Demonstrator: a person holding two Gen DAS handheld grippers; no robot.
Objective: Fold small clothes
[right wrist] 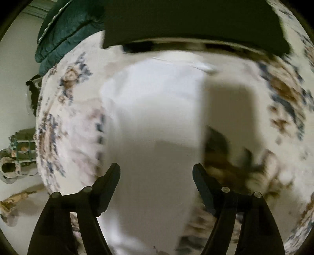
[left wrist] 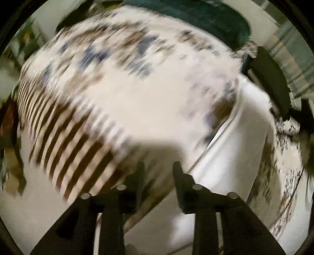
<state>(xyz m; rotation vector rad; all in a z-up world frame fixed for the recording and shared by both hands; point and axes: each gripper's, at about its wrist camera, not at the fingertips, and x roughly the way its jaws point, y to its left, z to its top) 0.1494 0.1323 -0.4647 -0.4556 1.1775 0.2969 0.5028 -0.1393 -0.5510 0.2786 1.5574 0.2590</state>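
**Both grippers apart above the white garment on the patterned bedspread**

The left gripper (left wrist: 159,166) points steeply down with its jaws a little apart and nothing between them. Below it lies a floral bedspread (left wrist: 121,82) in cream, blue and brown, with a band of brown stripes at its lower left. The white garment (left wrist: 235,137) lies flat on the bedspread, to the right of the left gripper's fingers. A dark green blanket (left wrist: 206,17) sits at the far edge.

The right gripper (right wrist: 156,170) hangs with its jaws spread wide and empty, directly over the white garment (right wrist: 153,102), which fills the middle of that view. A dark pillow-like shape (right wrist: 196,21) lies beyond the garment; motion blur makes it hard to tell exactly what it is. The green blanket (right wrist: 64,29) is bunched at upper left.
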